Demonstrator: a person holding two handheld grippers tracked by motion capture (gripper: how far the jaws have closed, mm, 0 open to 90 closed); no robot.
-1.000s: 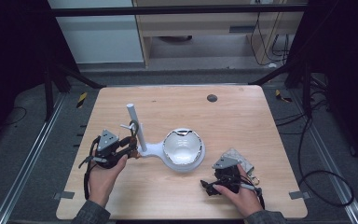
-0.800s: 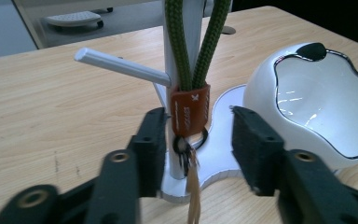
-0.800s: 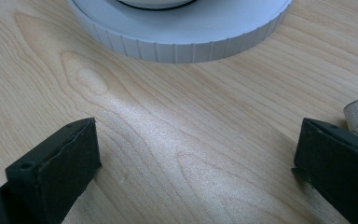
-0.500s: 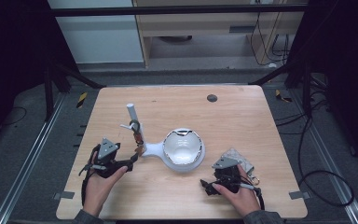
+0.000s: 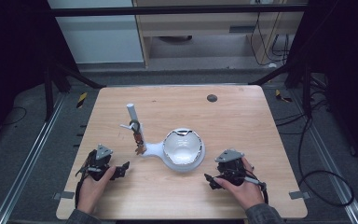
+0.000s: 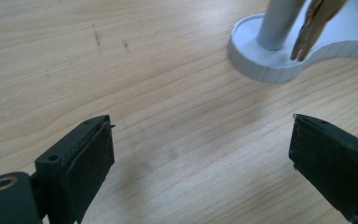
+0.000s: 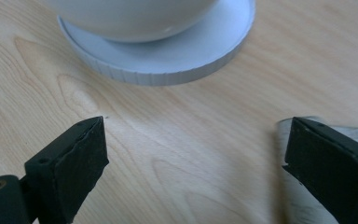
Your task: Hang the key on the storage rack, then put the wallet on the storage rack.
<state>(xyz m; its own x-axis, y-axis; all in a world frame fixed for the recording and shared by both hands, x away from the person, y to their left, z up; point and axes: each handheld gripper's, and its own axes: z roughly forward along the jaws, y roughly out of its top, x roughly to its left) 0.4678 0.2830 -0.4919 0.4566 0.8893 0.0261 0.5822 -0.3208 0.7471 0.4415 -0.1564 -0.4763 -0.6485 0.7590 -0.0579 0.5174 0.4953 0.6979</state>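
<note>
Your left gripper (image 5: 121, 169), jaws just opened wide and empty, sits nearest the brass-coloured key (image 5: 138, 137) hanging upright on the white plastic stand (image 5: 154, 149), just ahead-right. Right gripper (image 5: 208, 179) wide, empty.

No readable text, label, brand, number or sign appears anywhere in these views.

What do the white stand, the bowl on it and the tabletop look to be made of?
White stand: likely matte plastic, perhaps printed; fine ribs line its rim. Bowl: glossy white, probably ceramic or glazed, with bright highlights. Tabletop: light wood or wood-look laminate, with visible grain.
</note>
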